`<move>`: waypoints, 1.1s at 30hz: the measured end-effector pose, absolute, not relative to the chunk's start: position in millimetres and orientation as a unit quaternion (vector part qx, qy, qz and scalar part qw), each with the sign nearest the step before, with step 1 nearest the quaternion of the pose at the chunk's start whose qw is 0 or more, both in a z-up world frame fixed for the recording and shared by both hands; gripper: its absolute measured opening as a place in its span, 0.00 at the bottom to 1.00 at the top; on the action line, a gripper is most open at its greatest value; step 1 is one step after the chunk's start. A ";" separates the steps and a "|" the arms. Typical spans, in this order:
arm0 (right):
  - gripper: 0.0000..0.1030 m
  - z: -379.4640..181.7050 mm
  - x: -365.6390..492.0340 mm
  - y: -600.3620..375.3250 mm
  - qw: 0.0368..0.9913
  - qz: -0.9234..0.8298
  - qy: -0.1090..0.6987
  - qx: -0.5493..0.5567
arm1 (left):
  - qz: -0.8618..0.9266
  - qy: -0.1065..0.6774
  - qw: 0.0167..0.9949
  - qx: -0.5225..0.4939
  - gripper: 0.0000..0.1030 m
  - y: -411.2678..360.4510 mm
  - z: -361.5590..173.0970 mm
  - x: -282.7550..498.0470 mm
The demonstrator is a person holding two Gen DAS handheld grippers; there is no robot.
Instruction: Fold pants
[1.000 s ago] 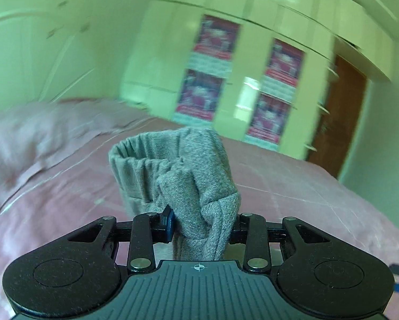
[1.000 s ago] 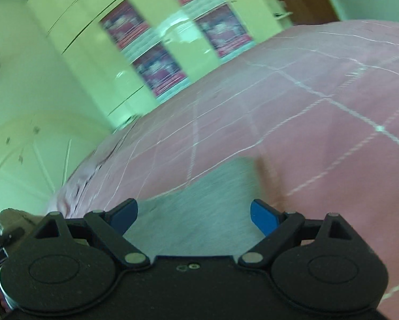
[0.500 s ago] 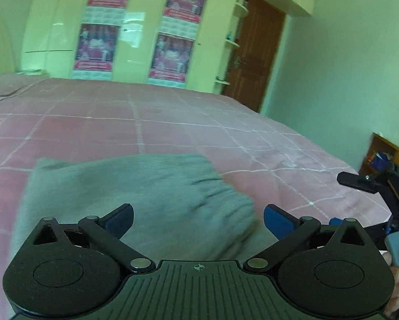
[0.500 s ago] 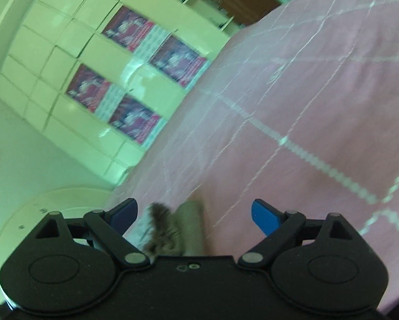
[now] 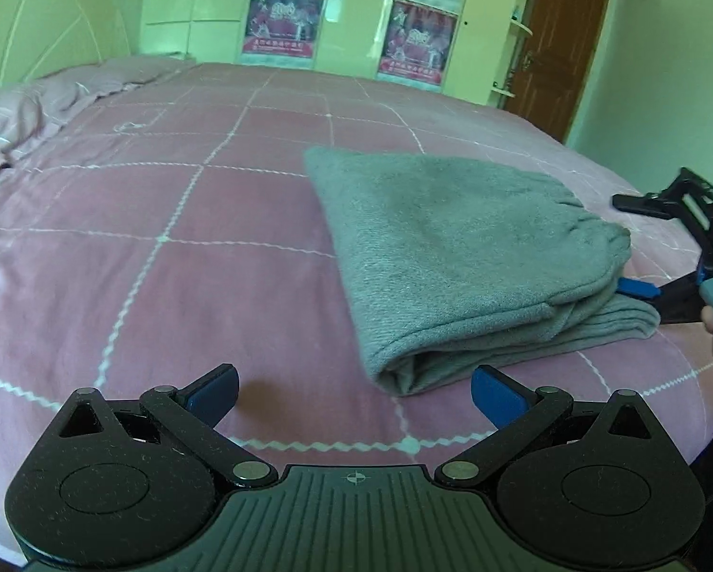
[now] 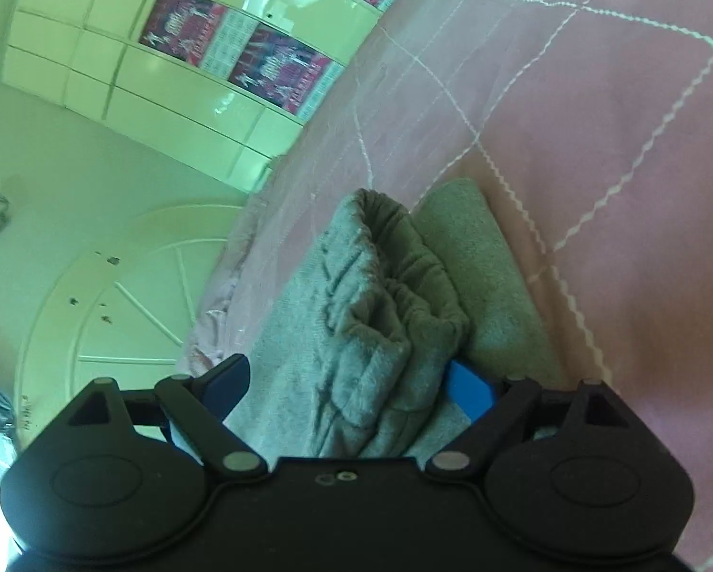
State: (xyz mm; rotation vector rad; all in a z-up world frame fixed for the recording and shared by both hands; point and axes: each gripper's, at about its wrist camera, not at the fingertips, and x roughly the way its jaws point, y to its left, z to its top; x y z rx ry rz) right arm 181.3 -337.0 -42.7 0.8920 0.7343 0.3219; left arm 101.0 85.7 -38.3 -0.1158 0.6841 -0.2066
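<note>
Grey pants lie folded into a thick bundle on a bed covered in a pink quilt stitched with white grid lines. In the left wrist view, the left tool hovers just above the quilt at the near edge of the bundle, its blue-padded fingers spread wide and holding nothing; the folded corner of the pants sits just ahead of the gap.

At the far right of that view, the right tool reaches in at the gathered waistband end, one blue fingertip tucked between the upper and lower layers. The right wrist view shows the same tool with its fingers apart and the bunched elastic waistband lying between them; the blue pad touches the fabric, but the cloth is not squeezed.

Pale green wardrobes carrying red posters stand behind the bed, and a brown door is at right.
</note>
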 end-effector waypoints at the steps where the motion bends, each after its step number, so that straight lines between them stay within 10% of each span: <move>1: 0.79 -41.4 181.7 -334.2 0.830 0.148 0.349 0.409 | -0.099 0.336 0.936 -0.046 1.00 79.1 -41.1 106.9; 3: 0.68 -36.8 183.5 -326.4 0.843 0.133 0.358 0.378 | -0.082 0.340 0.936 -0.032 1.00 75.4 -46.7 116.1; 4: 0.46 -35.5 184.5 -324.0 0.847 0.125 0.364 0.367 | -0.055 0.339 0.939 -0.030 1.00 75.5 -48.2 120.3; 10: 0.22 -5.4 185.1 -306.8 0.862 0.141 0.350 0.339 | -0.005 0.351 0.933 -0.077 1.00 89.7 -57.0 126.7; 18: 0.20 98.7 156.6 -289.0 0.894 0.241 0.212 0.312 | 0.030 0.363 0.926 -0.097 0.99 94.6 -59.6 118.4; 25: 0.22 -44.1 146.8 -366.6 0.832 0.074 0.348 0.425 | 0.041 0.365 0.924 -0.110 0.98 102.0 -61.4 121.5; 33: 0.47 -46.3 134.7 -373.4 0.841 0.104 0.324 0.421 | -0.015 0.336 0.936 -0.103 0.98 95.2 -47.6 101.7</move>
